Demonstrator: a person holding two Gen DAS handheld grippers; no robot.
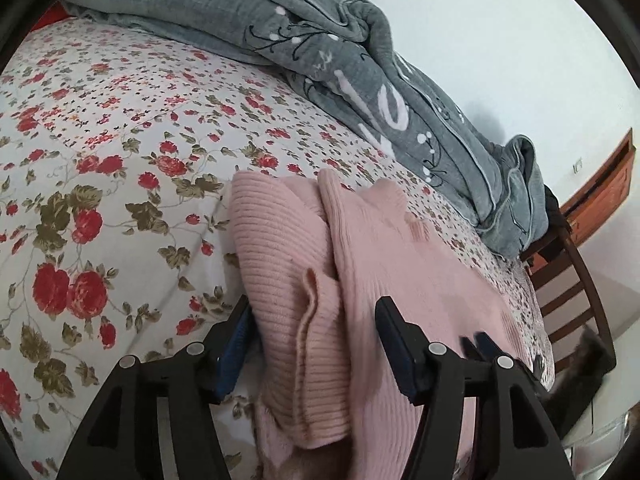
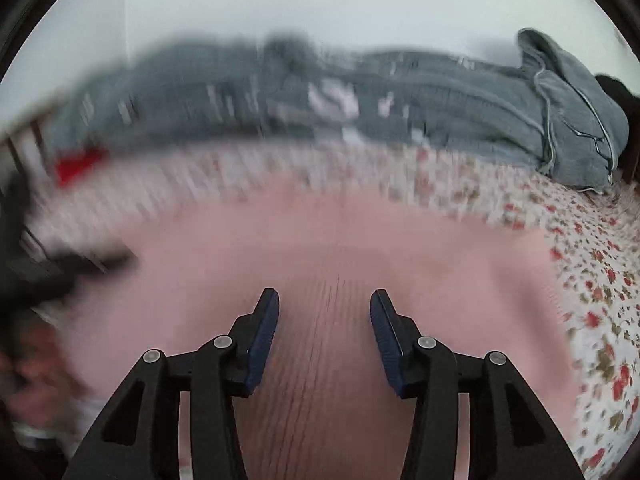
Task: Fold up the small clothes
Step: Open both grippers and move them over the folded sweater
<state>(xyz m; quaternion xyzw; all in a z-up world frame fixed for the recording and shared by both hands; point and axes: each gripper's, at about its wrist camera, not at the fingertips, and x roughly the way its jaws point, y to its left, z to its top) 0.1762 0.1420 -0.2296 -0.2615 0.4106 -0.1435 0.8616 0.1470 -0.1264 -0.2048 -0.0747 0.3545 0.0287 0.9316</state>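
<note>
A pink ribbed knit garment point(image 1: 320, 264) lies folded on the floral bed sheet point(image 1: 100, 152), with a ribbed cuff and sleeve lying on top. My left gripper point(image 1: 316, 312) is open over the garment's near end; the sleeve fold sits between its blue-padded fingers point(image 1: 236, 340), and the pads stand apart from the cloth. In the blurred right wrist view the same pink garment point(image 2: 340, 248) spreads wide below my right gripper point(image 2: 324, 308), which is open with nothing pinched between its fingers. The other gripper shows as a dark blur point(image 2: 48, 276) at the left.
A rumpled grey quilt point(image 1: 340, 60) with white print lies along the far side of the bed point(image 2: 440, 96). A dark wooden chair back point(image 1: 568, 292) stands past the bed's right end. A white wall rises behind.
</note>
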